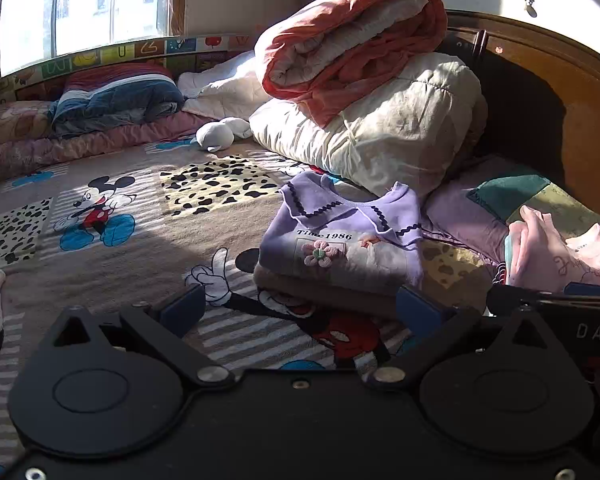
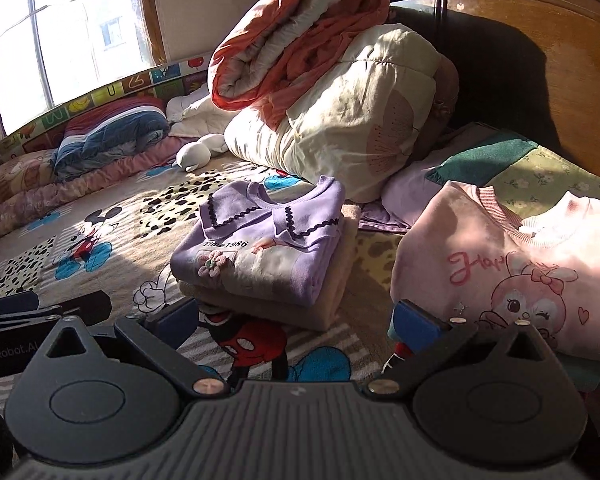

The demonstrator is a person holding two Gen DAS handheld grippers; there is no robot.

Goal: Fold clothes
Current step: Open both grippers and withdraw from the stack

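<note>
Two folded garments are stacked on the cartoon-print bedspread (image 1: 112, 264): a purple sweatshirt (image 2: 260, 248) is laid on a folded beige garment (image 2: 332, 300), in front of the rolled quilts (image 1: 380, 120). To the right, a pink top (image 2: 500, 264) with a rabbit print is spread over other clothes near the wooden headboard (image 2: 540, 60). The left gripper (image 1: 300, 308) and the right gripper (image 2: 296, 320) are both held with fingers spread wide and nothing between them.

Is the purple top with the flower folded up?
Folded: the purple flower top is a neat rectangle, collar up, atop a folded beige garment.
</note>
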